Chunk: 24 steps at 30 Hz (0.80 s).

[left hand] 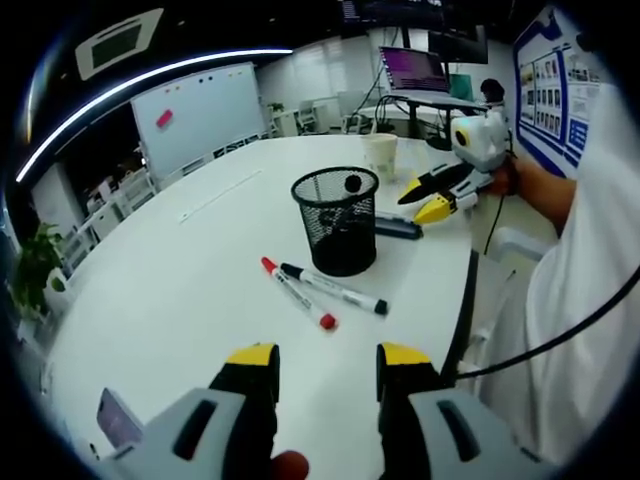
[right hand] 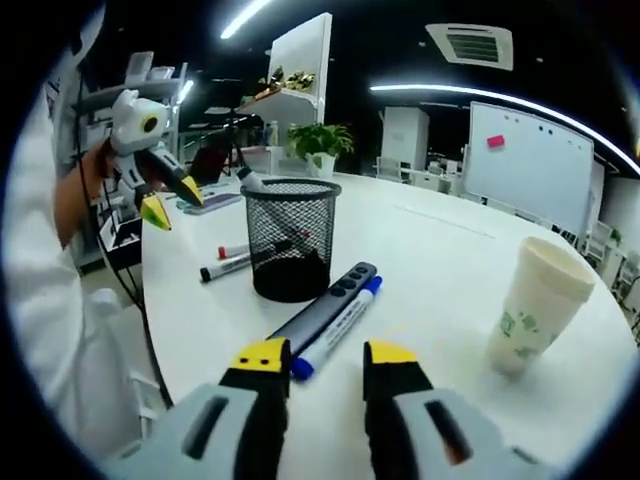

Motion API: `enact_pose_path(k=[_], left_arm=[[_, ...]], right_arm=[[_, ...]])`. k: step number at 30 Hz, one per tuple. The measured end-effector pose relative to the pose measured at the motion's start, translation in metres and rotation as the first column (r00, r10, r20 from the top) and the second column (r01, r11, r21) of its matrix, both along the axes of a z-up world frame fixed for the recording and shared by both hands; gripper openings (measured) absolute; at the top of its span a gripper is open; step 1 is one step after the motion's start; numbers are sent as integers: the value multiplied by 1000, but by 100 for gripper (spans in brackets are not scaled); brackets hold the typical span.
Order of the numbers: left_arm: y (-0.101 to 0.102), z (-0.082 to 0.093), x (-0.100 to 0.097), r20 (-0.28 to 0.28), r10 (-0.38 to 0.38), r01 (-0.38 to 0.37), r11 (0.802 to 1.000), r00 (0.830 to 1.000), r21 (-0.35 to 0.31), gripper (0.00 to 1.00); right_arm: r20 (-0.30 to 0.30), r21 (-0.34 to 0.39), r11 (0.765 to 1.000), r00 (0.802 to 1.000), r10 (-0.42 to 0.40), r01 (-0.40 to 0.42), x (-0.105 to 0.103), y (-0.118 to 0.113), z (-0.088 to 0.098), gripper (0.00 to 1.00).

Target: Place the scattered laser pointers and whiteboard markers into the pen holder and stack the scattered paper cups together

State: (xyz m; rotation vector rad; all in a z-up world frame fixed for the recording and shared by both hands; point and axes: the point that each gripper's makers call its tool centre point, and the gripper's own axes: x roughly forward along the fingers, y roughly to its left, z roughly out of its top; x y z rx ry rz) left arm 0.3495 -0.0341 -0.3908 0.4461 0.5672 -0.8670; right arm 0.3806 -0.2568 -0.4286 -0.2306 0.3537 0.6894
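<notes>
Both grippers hang open and empty: right gripper (right hand: 325, 357) just short of the blue whiteboard marker (right hand: 335, 332) and laser pointer (right hand: 322, 310), left gripper (left hand: 327, 358) facing the red marker (left hand: 298, 293). Next I judge I must close on the blue marker and lift it into the mesh pen holder (right hand: 291, 240).

The pen holder (left hand: 336, 232) stands near the surface (left hand: 180, 290) edge (two markers (left hand: 315, 290) beside it), paper cups (left hand: 380, 155) behind.

Bright ceiling light strips (left hand: 150, 75), glare on white table (left hand: 180, 290), fisheye-warped edges.

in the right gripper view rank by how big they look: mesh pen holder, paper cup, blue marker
1. mesh pen holder
2. paper cup, close behind, though it sits nearer the view's edge, so unsure
3. blue marker, clearly the slimmest
</notes>
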Motion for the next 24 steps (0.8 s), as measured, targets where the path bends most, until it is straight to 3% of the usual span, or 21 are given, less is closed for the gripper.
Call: enact_pose_path(k=[10, 11, 13, 14, 17, 24], left_arm=[[0, 0, 1, 2, 3, -3, 1000, 1000, 1, 40], [0, 0, 1, 2, 3, -3, 1000, 1000, 1, 40], [0, 0, 1, 2, 2, -2, 1000, 1000, 1, 40], [-1, 0, 1, 2, 2, -2, 1000, 1000, 0, 40], [0, 1, 1, 3, 3, -3, 1000, 1000, -3, 40], [2, -1, 0, -1, 7, -7, 1000, 1000, -1, 40]], right_arm=[[-10, -23, 1000, 1000, -12, 12, -1, -1, -1, 25], [-14, -35, 999, 1000, -14, 13, -1, -2, -2, 25], [-12, -125, 992, 1000, -19, 17, -2, -8, -9, 25], [26, -134, 991, 999, -25, 28, 1, -7, -6, 25], [15, -66, 997, 999, -30, 31, 0, -3, 1, 23], [-10, -87, 996, 999, -37, 36, 0, -6, -6, 22]])
